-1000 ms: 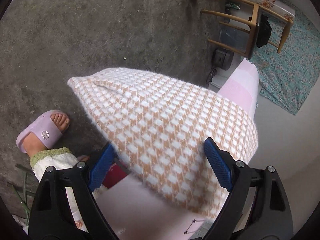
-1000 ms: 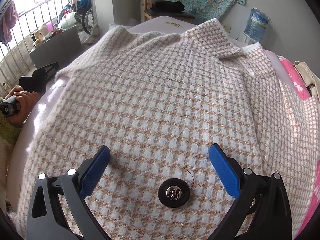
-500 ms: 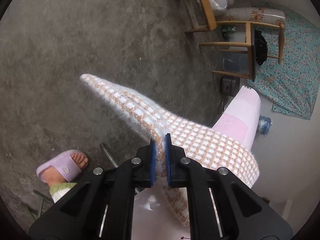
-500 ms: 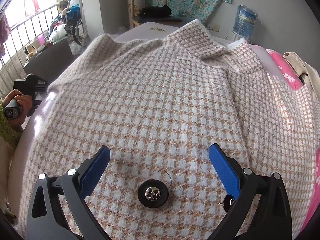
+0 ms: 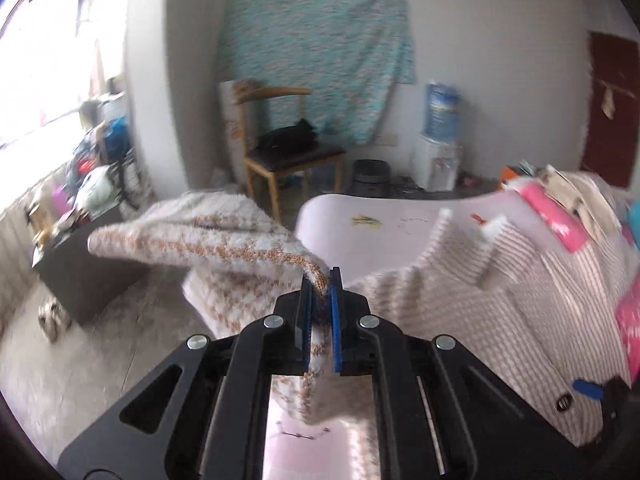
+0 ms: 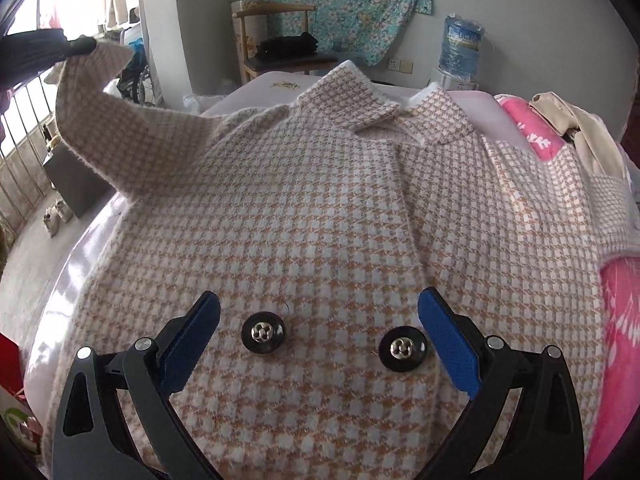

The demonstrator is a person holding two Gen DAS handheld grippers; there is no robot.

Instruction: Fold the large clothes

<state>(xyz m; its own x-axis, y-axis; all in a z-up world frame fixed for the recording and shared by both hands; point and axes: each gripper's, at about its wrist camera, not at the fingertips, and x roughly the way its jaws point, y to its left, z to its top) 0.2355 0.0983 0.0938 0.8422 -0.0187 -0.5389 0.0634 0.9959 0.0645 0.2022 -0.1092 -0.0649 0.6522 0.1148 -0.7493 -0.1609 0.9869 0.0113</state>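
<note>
— What's the room like?
— Grey walls, a teal flowered cloth hung behind a wooden chair, and a pale pink bed.
— And the coat?
— The checked coat lies spread on the bed, two black buttons near its hem.
— The left gripper?
— Its jaws are clamped on the sleeve, holding it up off the bed.
— The right gripper?
— Jaws wide apart over the buttons, gripping nothing.
</note>
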